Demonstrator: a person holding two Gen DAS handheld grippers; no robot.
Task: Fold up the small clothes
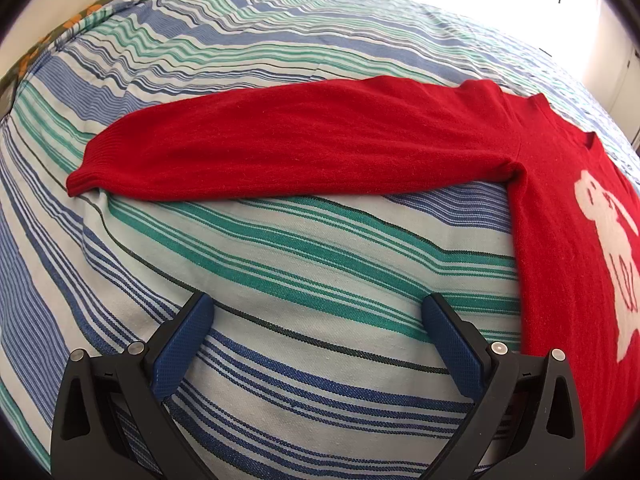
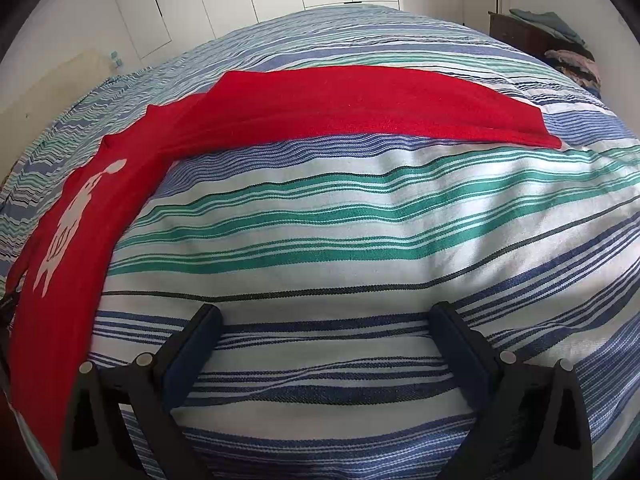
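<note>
Sweater (image 1: 560,208) on bedspread (image 1: 320,240) (sleeves outspread).

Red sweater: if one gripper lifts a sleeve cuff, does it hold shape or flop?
Likely flops: the sweater is soft knit, lying limp on the bedspread. The sleeve would probably drape and drag the body. Fuzzy knit should grip, not slip.

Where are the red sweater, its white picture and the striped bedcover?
red sweater (image 1: 304,140): left wrist view, middle of the outstretched sleeve.
white picture (image 2: 66,220): right wrist view, centre of the figure on the chest.
striped bedcover (image 2: 360,220): right wrist view, bare green-striped part below the sleeve.
</note>
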